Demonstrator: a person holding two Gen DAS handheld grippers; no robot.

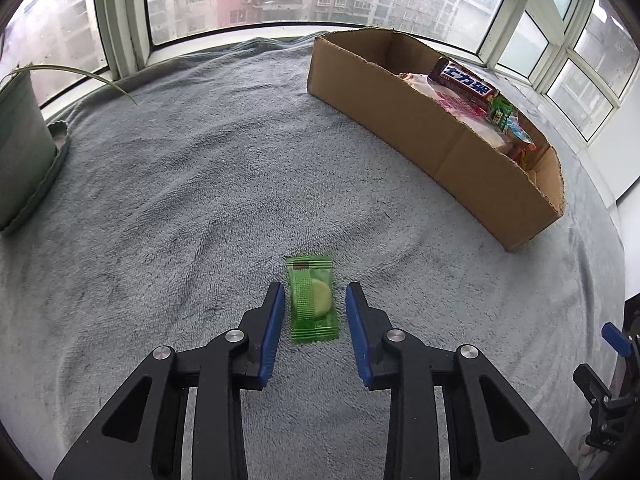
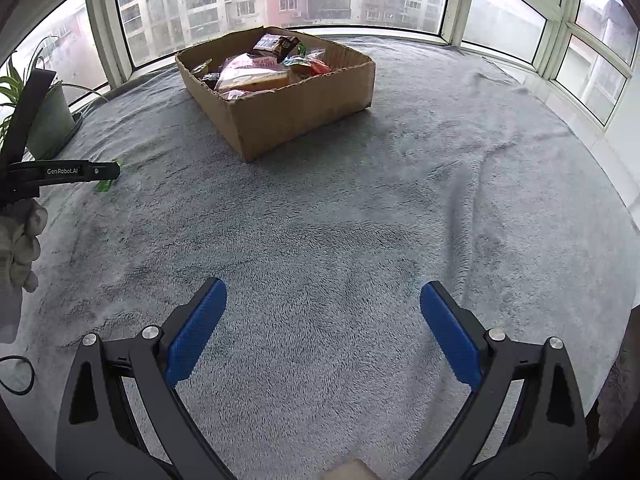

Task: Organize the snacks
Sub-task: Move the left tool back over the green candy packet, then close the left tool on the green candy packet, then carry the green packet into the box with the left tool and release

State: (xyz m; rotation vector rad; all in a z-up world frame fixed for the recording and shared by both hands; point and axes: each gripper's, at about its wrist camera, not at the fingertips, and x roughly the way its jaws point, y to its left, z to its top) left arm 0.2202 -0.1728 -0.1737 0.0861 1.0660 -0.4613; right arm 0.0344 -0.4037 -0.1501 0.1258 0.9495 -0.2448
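The green snack packet [image 1: 313, 298] lay flat on the grey fleece blanket [image 1: 192, 184], well apart from the cardboard box [image 1: 432, 136] of snacks and the potted plant [image 1: 24, 148]. It sat between the left gripper [image 1: 315, 295] pads, untouched; the right gripper [image 2: 323, 300] gaped empty.

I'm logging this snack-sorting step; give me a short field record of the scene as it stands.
surface: grey blanket
loose snack: green packet, flat on the blanket
left gripper: straddles the packet, pads not pressing it
right gripper: open, nothing between its fingers
container: cardboard box, already holds several snacks
nearby: potted plant by the window
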